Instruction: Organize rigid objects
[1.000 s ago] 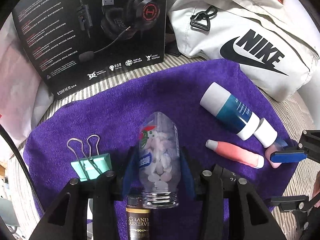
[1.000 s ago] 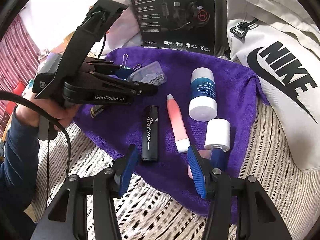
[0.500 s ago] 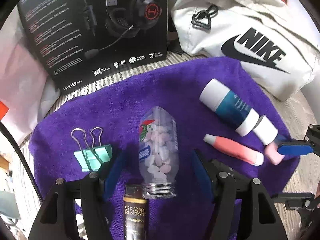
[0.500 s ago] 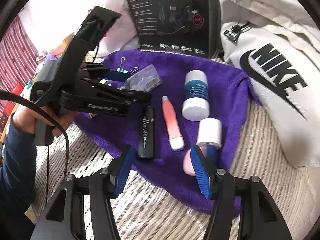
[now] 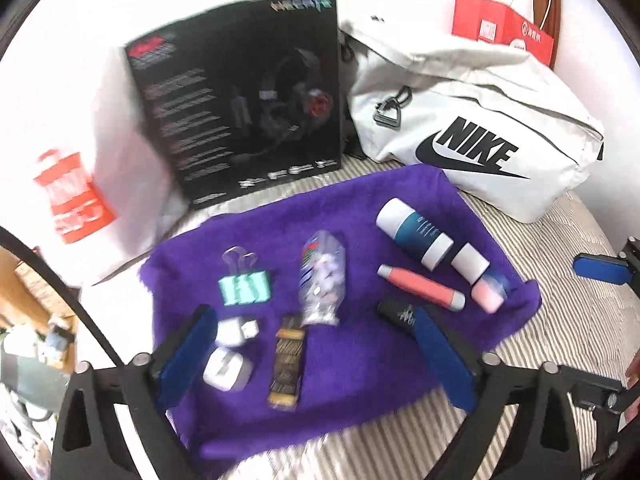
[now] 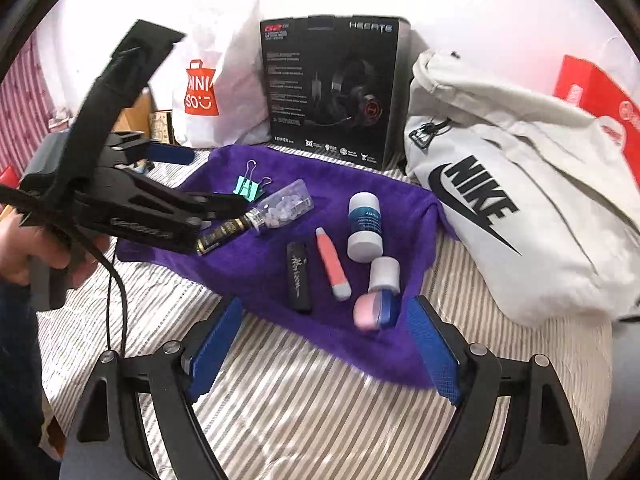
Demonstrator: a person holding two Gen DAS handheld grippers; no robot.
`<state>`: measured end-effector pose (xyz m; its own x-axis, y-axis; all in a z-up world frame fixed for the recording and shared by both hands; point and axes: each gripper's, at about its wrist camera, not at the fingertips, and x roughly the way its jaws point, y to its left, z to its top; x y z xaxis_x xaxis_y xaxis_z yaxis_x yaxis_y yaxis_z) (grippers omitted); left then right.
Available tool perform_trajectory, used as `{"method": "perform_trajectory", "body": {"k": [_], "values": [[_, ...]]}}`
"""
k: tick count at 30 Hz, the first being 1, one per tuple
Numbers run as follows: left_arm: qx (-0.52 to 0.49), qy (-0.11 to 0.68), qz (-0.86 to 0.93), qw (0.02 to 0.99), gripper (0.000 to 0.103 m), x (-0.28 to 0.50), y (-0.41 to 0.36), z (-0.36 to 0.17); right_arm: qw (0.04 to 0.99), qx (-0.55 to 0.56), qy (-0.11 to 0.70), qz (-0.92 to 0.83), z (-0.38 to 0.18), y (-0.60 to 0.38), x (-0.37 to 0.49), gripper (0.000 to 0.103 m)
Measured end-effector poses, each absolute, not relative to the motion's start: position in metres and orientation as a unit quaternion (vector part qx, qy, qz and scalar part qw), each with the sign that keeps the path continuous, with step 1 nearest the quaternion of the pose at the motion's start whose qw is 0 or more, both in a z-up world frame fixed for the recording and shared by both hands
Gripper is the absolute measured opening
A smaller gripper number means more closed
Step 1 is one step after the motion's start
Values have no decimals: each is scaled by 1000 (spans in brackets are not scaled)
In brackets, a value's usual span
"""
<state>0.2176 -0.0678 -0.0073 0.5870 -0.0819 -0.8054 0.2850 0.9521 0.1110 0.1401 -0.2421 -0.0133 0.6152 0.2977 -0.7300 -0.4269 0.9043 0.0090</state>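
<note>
One clear bottle [image 5: 323, 280] of tablets [image 6: 289, 205]

A clear bottle of pale tablets [image 5: 322, 280] lies flat mid-cloth, cap toward six o'clock, touching a brown-gold tube [image 5: 286, 362].

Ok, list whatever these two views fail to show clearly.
- Headset box: print smeared by motion blur in the left wrist view.
- White adapters: hidden behind the left gripper in the right wrist view.
- Black stick: partly covered by a blue finger pad in the left wrist view.
- Red paper bag: cut off by the fisheye edge, right wrist view.
</note>
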Motion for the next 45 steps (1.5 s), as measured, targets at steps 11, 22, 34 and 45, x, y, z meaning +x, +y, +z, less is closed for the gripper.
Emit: {"method": "perform_trajectory", "body": {"k": [11, 22, 34, 45], "values": [[60, 440, -34, 895, 103, 116, -22, 5, 904, -56, 402, 134, 3, -230, 78, 103], [9, 441, -13, 898, 103, 62, -5, -3, 899, -34, 429, 80, -8, -237, 38, 103], [3, 448, -8, 894, 103, 48, -4, -9, 902, -27, 426, 60, -6, -241, 27, 103], [-7, 456, 0, 890, 103, 45, 5, -15, 901, -29, 429, 55, -6, -237, 28, 103]]}}
